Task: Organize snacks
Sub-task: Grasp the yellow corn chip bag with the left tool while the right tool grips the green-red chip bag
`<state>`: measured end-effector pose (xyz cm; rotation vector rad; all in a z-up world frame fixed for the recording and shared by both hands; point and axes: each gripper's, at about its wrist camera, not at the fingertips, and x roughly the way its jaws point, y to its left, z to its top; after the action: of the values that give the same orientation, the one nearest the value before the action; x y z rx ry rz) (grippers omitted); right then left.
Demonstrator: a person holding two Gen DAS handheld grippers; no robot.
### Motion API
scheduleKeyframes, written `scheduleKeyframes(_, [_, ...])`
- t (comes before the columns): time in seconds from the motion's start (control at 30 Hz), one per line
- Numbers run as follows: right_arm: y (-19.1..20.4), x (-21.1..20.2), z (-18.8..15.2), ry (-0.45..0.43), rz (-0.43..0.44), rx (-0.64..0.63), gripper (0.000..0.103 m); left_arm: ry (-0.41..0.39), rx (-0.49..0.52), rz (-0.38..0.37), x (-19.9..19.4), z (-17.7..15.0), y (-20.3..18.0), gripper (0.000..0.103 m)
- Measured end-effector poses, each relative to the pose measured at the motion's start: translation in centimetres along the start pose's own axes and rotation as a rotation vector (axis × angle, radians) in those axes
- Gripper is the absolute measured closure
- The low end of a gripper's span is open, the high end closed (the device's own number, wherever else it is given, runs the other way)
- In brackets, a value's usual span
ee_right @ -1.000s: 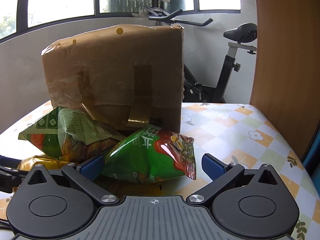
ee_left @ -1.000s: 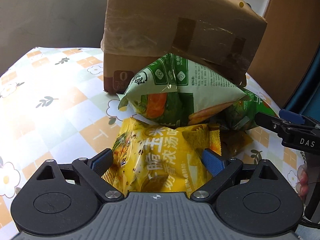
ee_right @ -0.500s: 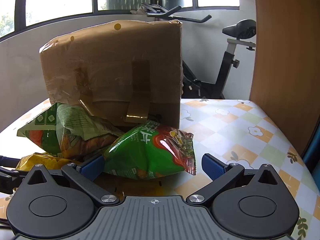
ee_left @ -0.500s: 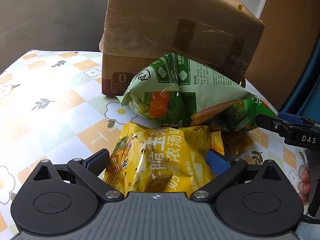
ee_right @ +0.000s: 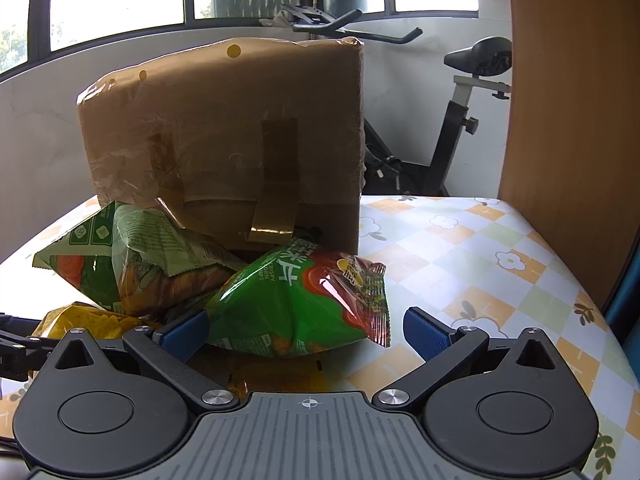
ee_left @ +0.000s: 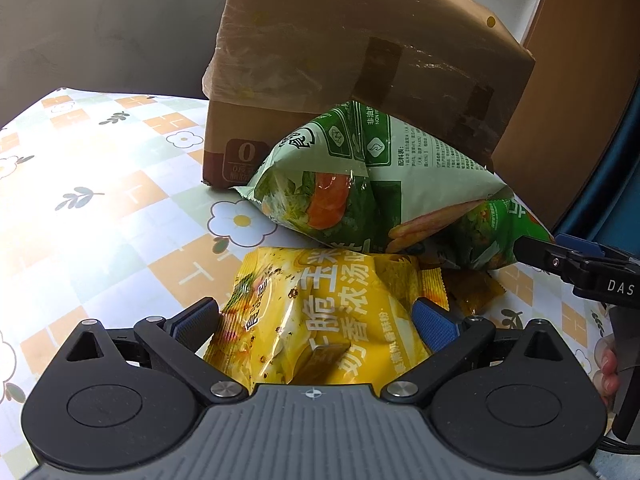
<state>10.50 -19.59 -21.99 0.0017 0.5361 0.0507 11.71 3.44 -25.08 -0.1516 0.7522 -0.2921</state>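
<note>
A yellow corn snack bag (ee_left: 320, 320) lies on the table between the pads of my left gripper (ee_left: 316, 320), which touch its sides. A pale green snack bag (ee_left: 372, 184) leans on a cardboard box (ee_left: 360, 48) behind it. In the right wrist view, a green and red corn chips bag (ee_right: 296, 304) lies between the open fingers of my right gripper (ee_right: 304, 328); its left pad touches the bag and the right pad stands apart. The pale green bag (ee_right: 132, 256) and the box (ee_right: 228, 140) show there too. The right gripper's fingertip (ee_left: 560, 260) shows in the left wrist view.
The table (ee_left: 100, 200) has a flower-patterned checked cloth. A wooden panel (ee_right: 572, 120) stands at the right. An exercise bike (ee_right: 460, 120) stands behind the table by the window. A small orange packet (ee_left: 476, 288) lies beside the yellow bag.
Both grippers have drawn back slightly and the views have tilted a little. The left pads still flank the yellow bag. The bags have not moved.
</note>
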Motion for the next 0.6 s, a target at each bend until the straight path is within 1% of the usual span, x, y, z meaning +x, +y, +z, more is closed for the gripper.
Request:
scheduleKeyframes(0.2, [-0.4, 0.4, 0.2, 0.008, -0.002, 0.013, 0.0, 0.006, -0.012, -0.013, 0.2, -0.1, 0.2, 0.0])
scheduleKeyframes(0.3, [-0.9, 1.1, 0.9, 0.006, -0.015, 0.019, 0.0, -0.004, 0.006, -0.011, 0.1, -0.1, 0.0, 0.0])
scheduleKeyframes(0.37, [-1.2, 1.8, 1.6, 0.006, -0.02, 0.037, 0.0, -0.021, 0.01, -0.014, -0.2, -0.2, 0.0, 0.004])
scheduleKeyframes(0.47, [-1.7, 3.0, 2.8, 0.023, -0.019, 0.073, 0.0, -0.052, 0.008, -0.013, -0.8, 0.0, 0.1, 0.013])
scheduleKeyframes(0.53, [-1.8, 3.8, 3.4, 0.03, -0.025, 0.091, 0.0, -0.089, 0.015, -0.022, -1.4, 0.2, 0.1, 0.029])
scheduleKeyframes(0.6, [-1.9, 4.8, 3.8, 0.054, -0.04, 0.103, 0.0, -0.088, 0.027, -0.024, -1.5, 0.3, -0.1, 0.029])
